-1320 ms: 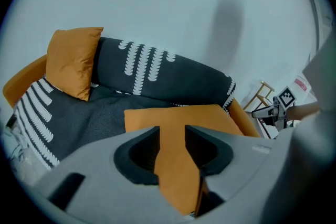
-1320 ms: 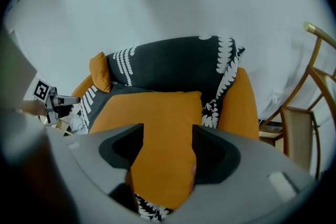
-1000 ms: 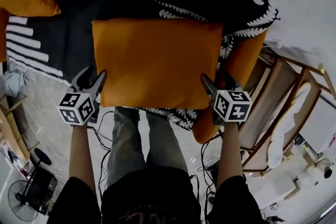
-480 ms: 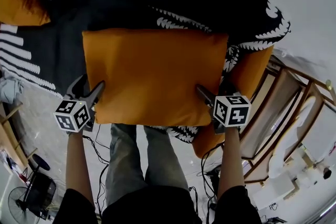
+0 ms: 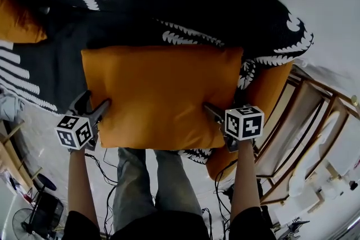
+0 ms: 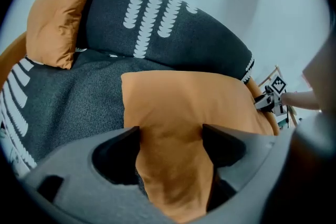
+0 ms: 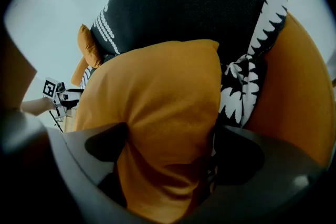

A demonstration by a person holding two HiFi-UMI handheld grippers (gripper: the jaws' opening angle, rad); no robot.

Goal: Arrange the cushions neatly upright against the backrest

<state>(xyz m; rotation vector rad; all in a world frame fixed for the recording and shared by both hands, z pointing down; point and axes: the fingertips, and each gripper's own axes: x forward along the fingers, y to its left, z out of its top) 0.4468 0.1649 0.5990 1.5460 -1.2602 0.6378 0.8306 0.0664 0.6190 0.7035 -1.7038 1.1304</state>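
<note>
Head view: the large orange square fabric cushion point(image 5: 160, 95) lies flat on the seat in front of the black, white-leaf-printed sofa backrest point(image 5: 185, 3), not leaning on it. Both grippers have come down with it over the last second. The jaws of the left gripper point(image 5: 97, 103) and right gripper point(image 5: 216, 115) have just been opening and now stand wide, each with a slack cushion edge between them.

Judgement: set down only; it still needs tipping upright against the backrest. A smaller orange cushion point(image 5: 19, 17) already leans at the backrest's left end.
</note>
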